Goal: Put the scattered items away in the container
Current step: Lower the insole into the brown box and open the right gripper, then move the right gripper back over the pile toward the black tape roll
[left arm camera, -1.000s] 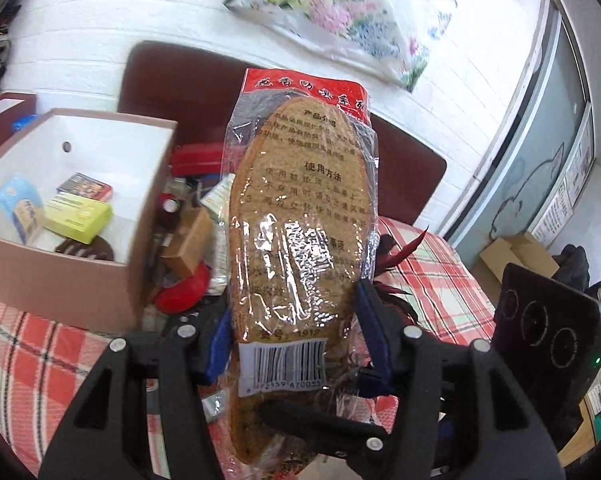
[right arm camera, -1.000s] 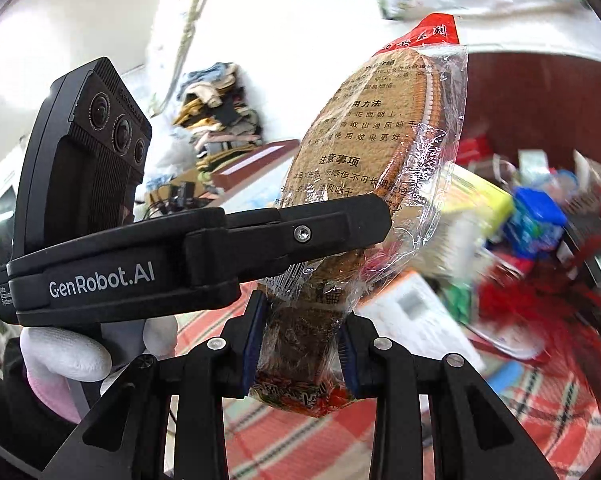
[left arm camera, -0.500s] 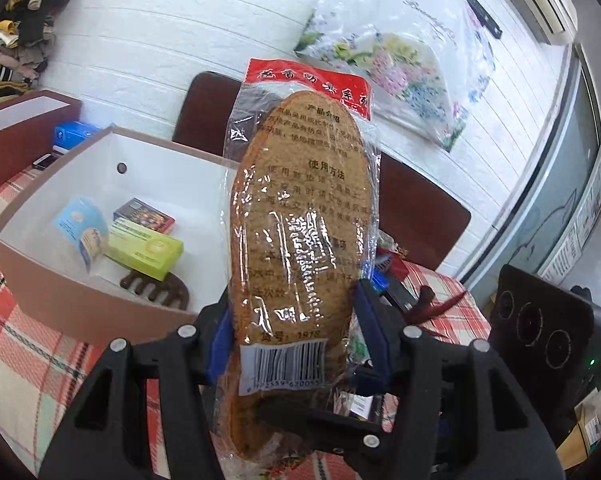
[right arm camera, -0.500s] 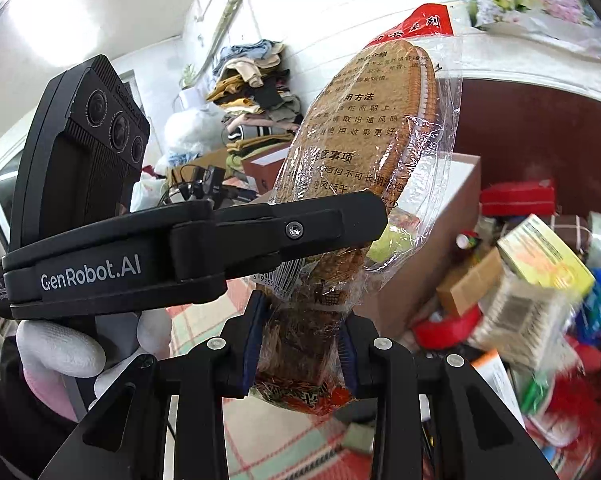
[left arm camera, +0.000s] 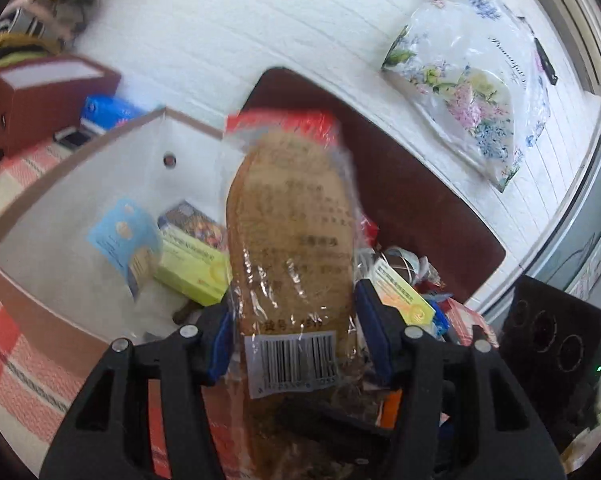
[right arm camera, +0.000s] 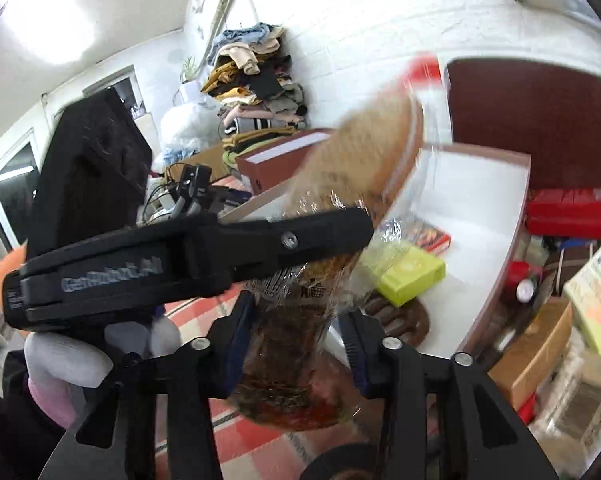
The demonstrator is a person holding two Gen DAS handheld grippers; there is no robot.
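Note:
A pack of brown insoles in clear plastic [left arm camera: 292,248] stands upright between both grippers. My left gripper [left arm camera: 296,340] is shut on its lower part near the barcode. My right gripper [right arm camera: 296,340] has its jaws spread a little wider than the pack's bottom end [right arm camera: 288,368], so its grip looks loose. The pack tilts over the brown box with a white inside [left arm camera: 40,216], which also shows in the right wrist view [right arm camera: 484,184]. The box holds a yellow-green carton [right arm camera: 408,276], a blue packet [left arm camera: 124,240], a small dark card box [left arm camera: 192,224] and a brown comb [right arm camera: 400,320].
Scattered items lie right of the box: a red case [right arm camera: 568,212], a cardboard carton [right arm camera: 536,352], a white-yellow box [right arm camera: 596,300]. A dark chair back [left arm camera: 420,200] stands behind the checked tablecloth [left arm camera: 4,360]. A maroon box [left arm camera: 40,96] sits at the far left.
Both grippers have carried the insole pack left and lower, over the open box. The right gripper's jaws have opened somewhat. The pack is blurred by motion.

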